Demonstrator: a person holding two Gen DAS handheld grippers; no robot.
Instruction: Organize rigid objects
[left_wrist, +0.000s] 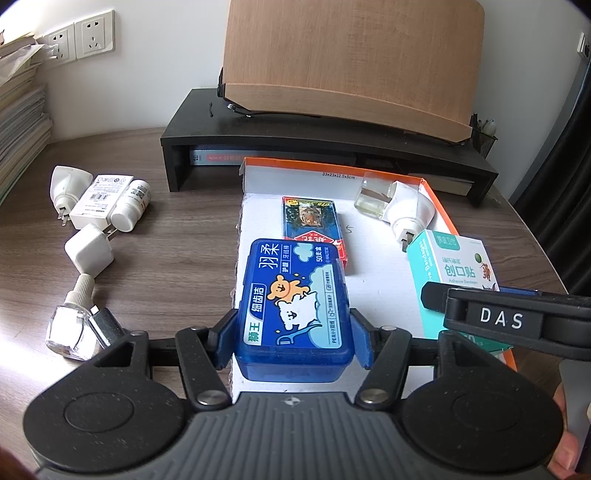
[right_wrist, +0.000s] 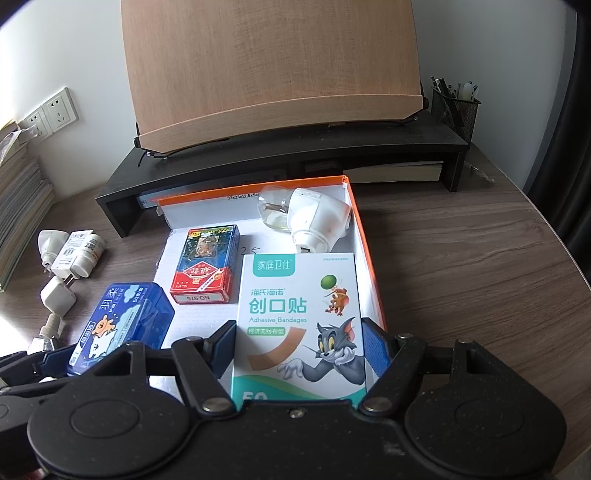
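Observation:
My left gripper (left_wrist: 291, 339) is shut on a blue floss box (left_wrist: 293, 306), its blue pads pressing both long sides. The box hangs over the left edge of a white cardboard tray with an orange rim (left_wrist: 436, 199). My right gripper (right_wrist: 301, 345) is shut on a white and teal adhesive bandage box (right_wrist: 299, 317) at the tray's right side (right_wrist: 365, 258); one of its fingers (left_wrist: 495, 317) shows in the left wrist view. Inside the tray lie a red and blue card pack (right_wrist: 207, 266) and a white plug-in heater with a liquid bottle (right_wrist: 310, 221).
Left of the tray on the wooden table lie a white plug-in heater (left_wrist: 68, 184), a small white box (left_wrist: 99, 201), a pill bottle (left_wrist: 131, 205), a white charger (left_wrist: 88, 254) and a glass bottle (left_wrist: 72, 325). A black monitor stand (left_wrist: 295, 122) runs behind; a pen holder (right_wrist: 454, 107) stands back right.

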